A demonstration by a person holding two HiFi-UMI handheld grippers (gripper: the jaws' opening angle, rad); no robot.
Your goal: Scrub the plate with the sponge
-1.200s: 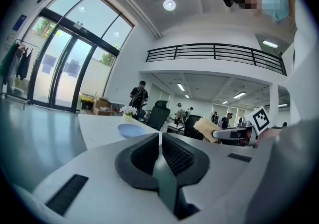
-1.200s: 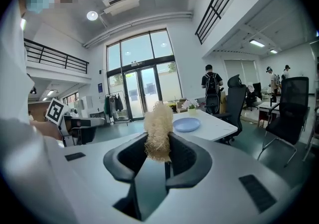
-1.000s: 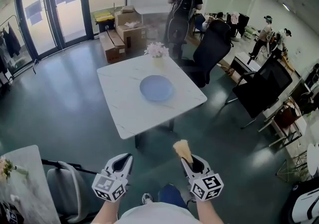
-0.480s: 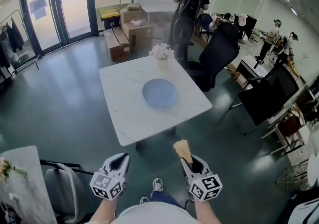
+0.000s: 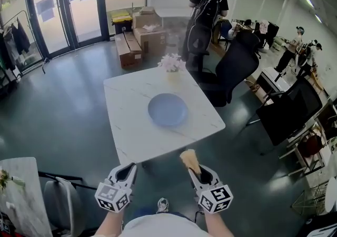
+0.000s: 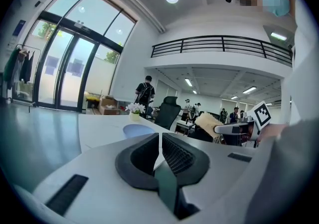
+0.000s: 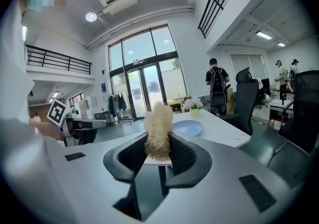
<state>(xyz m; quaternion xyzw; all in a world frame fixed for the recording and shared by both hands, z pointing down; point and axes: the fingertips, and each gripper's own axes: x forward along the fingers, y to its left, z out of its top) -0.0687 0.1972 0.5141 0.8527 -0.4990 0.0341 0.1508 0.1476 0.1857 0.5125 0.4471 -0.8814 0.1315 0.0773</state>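
Observation:
A pale blue plate (image 5: 167,109) lies near the middle of a white marble table (image 5: 131,130); the plate also shows small ahead in the left gripper view (image 6: 137,129) and the right gripper view (image 7: 187,128). My right gripper (image 5: 192,169) is shut on a tan fibrous sponge (image 5: 189,159) that sticks up between its jaws (image 7: 159,136), short of the table's near edge. My left gripper (image 5: 128,170) is shut with nothing in it (image 6: 159,141), level with the right one and to its left.
A small pot of white flowers (image 5: 172,65) stands at the table's far edge. Black office chairs (image 5: 234,67) and a person with a backpack (image 5: 204,12) are beyond it, cardboard boxes (image 5: 142,33) further back. A grey chair (image 5: 60,199) is at my lower left.
The table and plate have come nearer and lower in the head view as I walked toward them. Both grippers keep the same pose, the sponge still held.

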